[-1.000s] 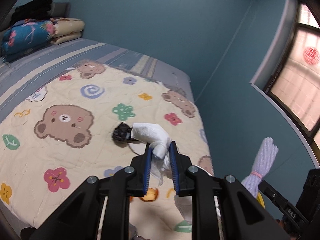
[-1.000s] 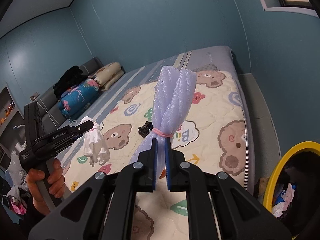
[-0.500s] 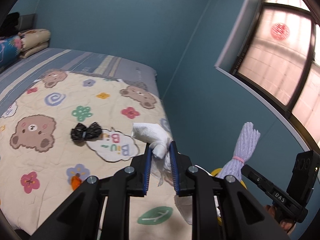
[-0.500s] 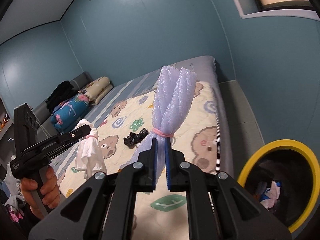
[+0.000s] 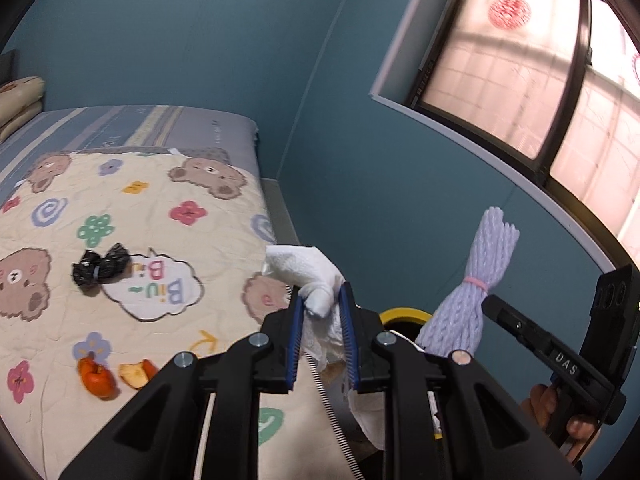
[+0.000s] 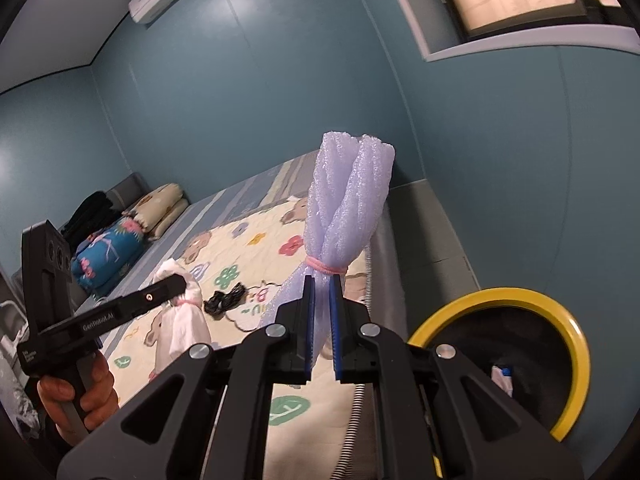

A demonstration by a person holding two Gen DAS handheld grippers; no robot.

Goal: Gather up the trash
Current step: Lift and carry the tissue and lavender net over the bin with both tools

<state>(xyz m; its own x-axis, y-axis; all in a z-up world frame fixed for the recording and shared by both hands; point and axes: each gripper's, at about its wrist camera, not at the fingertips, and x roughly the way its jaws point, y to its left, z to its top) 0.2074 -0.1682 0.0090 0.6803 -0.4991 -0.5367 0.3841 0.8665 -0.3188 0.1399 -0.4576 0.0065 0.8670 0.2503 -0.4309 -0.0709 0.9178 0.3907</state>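
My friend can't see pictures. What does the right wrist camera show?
The right gripper pinches a purple foam bundle beside a yellow-rimmed bin. Behind it, the left gripper holds a white tissue wad over a bear quilt.

My left tool is matte black with blue ribbed pads and round silver screws at its linkage pivots. My right tool matches it; seen from the left camera at 3 o'clock, its bar carries white letters "DAS".
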